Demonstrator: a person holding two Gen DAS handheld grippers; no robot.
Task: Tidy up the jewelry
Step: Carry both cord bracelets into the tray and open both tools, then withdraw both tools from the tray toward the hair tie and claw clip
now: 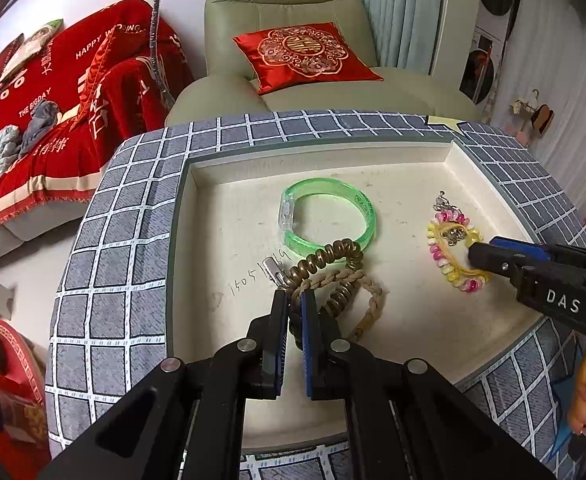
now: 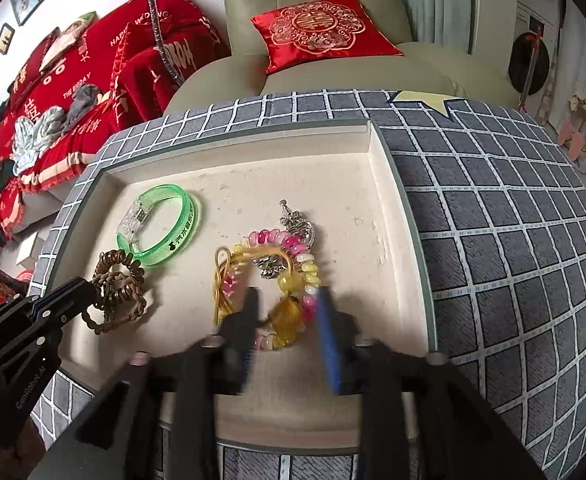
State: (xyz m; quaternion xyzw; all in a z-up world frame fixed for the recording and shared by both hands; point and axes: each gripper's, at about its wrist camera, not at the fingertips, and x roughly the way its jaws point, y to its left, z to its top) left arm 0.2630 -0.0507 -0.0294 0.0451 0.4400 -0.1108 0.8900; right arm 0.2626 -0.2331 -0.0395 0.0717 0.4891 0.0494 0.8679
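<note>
Three jewelry bits sit in the shallow cream tray point(image 1: 213, 216) on the grid-cloth bench point(image 1: 109, 248): green translucent plastic bangle point(image 1: 329, 212) lying free, left gripper point(image 1: 294, 312) pinching the brown coil-and-braided-cord bracelet point(image 1: 337, 276), right gripper point(image 2: 289, 312) spread around the pink-and-yellow beaded bracelet point(image 2: 281, 276), so sorting looks barely started.

The right tongs point(image 2: 287, 312) show motion-blurred in the right wrist view, their fingers covering part of the beaded bracelet point(image 2: 293, 264). The left tongs point(image 1: 294, 300) hide part of the coiled hair tie point(image 1: 333, 256). Handwriting on the tray point(image 1: 213, 216) is too faint to read.
</note>
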